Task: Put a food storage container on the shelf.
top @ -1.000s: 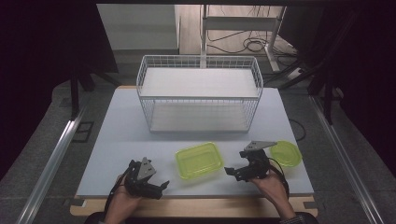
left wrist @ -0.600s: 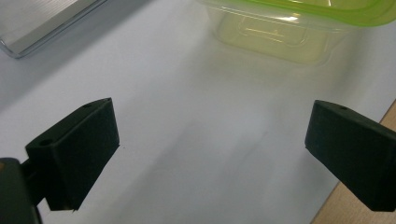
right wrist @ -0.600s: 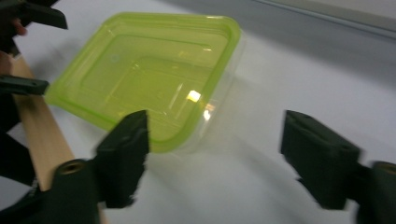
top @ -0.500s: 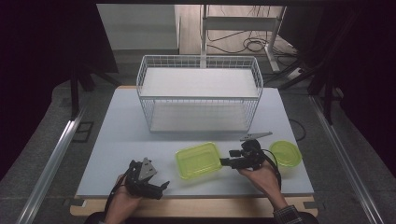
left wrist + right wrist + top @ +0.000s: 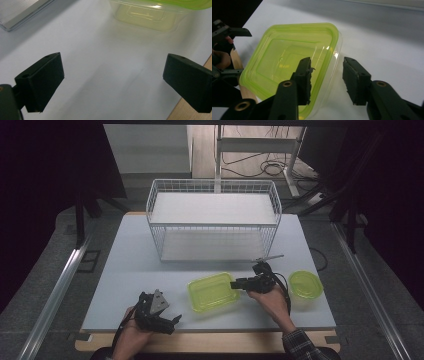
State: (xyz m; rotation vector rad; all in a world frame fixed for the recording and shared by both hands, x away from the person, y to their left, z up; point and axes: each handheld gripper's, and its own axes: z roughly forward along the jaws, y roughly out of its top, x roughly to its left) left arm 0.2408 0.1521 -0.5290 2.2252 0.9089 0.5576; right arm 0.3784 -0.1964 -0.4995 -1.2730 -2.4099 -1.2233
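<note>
In the high view a white desk (image 5: pixel 125 270) fills the middle of the frame, with a white wire basket (image 5: pixel 213 220) standing at its upper centre. Below the basket, in the lower middle, lies a square yellow-green container (image 5: pixel 212 292) with a green lid. A round yellow-green container (image 5: pixel 305 285) sits near the desk's right edge, well apart from the square one.

The right claw (image 5: pixel 235 284) reaches leftward from the person's right hand (image 5: pixel 270 297) and meets the right rim of the square container. In the right gripper view, this claw (image 5: pixel 325 77) is parted to a moderate gap, and the container's near right edge (image 5: pixel 322 75) runs up between the jaws: the left jaw sits over the lid just inside the rim, the right jaw stands outside the clear wall. The jaws straddle the rim but do not visibly press on it. The other gripper and hand show at the left edge of that view.

The left claw (image 5: pixel 172 322) sits at the lower left of the high view, near the desk's front edge, held by the left hand (image 5: pixel 132 335) and pointing right. In the left gripper view, its jaws (image 5: pixel 112 82) are spread wide over bare desk, with the square container (image 5: pixel 150 15) at the top of the frame, apart from them.
</note>
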